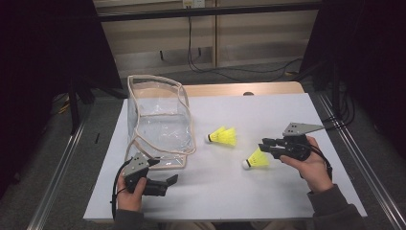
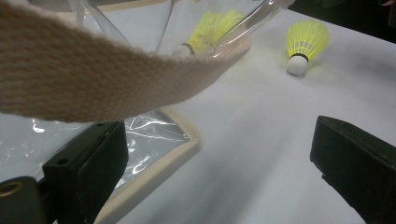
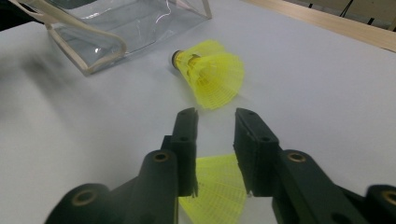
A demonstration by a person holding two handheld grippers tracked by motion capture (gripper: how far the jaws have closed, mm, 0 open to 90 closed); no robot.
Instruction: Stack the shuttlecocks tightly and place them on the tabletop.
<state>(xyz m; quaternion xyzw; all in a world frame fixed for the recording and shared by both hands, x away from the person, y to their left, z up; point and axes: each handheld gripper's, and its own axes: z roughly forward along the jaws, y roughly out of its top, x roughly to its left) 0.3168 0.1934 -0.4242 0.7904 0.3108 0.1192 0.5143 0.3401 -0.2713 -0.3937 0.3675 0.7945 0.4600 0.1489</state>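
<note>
Two yellow shuttlecocks lie on the white tabletop (image 1: 268, 110). The farther shuttlecock (image 1: 224, 136) rests on its side right of a clear bag (image 1: 158, 120) with beige trim. The nearer shuttlecock (image 1: 256, 159) lies just below the tips of my right gripper (image 1: 265, 145). In the right gripper view, that gripper (image 3: 215, 116) stands open by a narrow gap, and the nearer shuttlecock's skirt (image 3: 219, 186) sits under the jaws without being pinched. My left gripper (image 1: 165, 184) is wide open beside the bag's front corner. Between its jaws there is bare table (image 2: 217, 135).
The bag's beige strap (image 2: 93, 70) crosses close above the left gripper view, and its trimmed base edge (image 2: 177, 149) lies by the left jaw. Wooden table edge (image 1: 239, 88) runs behind the white sheet. Metal rails (image 1: 354, 158) flank both sides. Cables (image 1: 230, 72) trail on the floor beyond.
</note>
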